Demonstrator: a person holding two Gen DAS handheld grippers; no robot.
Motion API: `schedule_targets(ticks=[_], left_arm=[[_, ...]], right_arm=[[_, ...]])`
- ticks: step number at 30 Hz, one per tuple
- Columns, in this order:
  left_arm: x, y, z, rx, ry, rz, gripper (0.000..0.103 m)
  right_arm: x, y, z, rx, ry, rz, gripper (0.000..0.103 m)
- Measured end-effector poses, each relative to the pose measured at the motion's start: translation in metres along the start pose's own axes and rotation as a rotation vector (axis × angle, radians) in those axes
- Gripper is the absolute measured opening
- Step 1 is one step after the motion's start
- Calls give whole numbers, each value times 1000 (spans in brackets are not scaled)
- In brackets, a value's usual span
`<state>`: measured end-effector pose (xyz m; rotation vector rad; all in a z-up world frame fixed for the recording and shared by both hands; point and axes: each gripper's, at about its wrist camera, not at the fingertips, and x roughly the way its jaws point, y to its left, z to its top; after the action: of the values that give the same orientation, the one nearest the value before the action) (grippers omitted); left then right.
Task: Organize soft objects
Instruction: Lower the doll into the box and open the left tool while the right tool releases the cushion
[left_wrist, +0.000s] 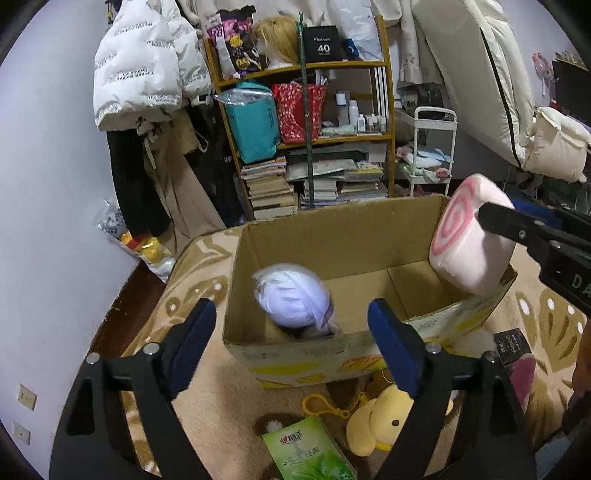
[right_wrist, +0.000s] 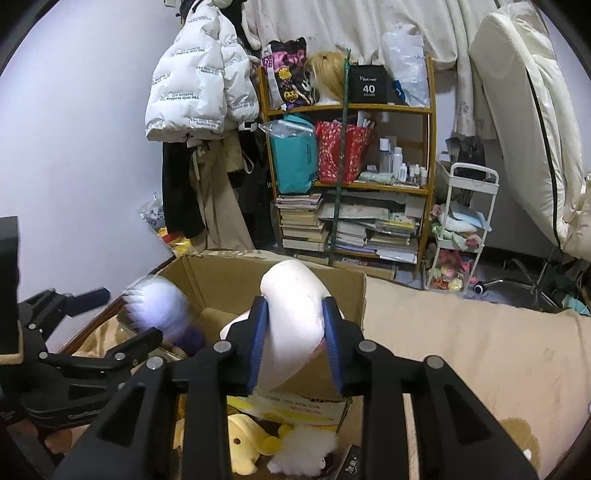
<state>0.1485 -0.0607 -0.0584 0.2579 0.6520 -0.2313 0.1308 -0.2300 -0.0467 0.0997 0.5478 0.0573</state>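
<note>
Over the cardboard box (left_wrist: 332, 240), the right gripper (right_wrist: 295, 332) pinches the swirl cushion (right_wrist: 295, 314); release it low, probably beside the lavender plush (left_wrist: 291, 299), left gripper (left_wrist: 291, 343) gaping empty.

The lavender plush (left_wrist: 291, 295) is motion-blurred, its lower end hidden behind the cardboard box (left_wrist: 295, 349) wall.
</note>
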Motion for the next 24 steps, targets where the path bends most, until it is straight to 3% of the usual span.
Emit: schedule_targets(ticks=[3,8,16,20,24], left_arm=[[0,0,0,-5,11,7,89],[-2,-1,-4,0,22,33,97],[-22,10,-7,-34,24,63,98],[-37,19,-9,-53,28,71,98],[-54,28,-9,-96,43,41,98]], right_arm=[[1,-3,0,10,5,1,35],[-2,-2,-1,7,-6,-9,59],[-14,7,-2,-32,-10,-28,82],[-26,7,-4,-14,-14,-59,100],[-35,3,-4,-1,1,-76,102]])
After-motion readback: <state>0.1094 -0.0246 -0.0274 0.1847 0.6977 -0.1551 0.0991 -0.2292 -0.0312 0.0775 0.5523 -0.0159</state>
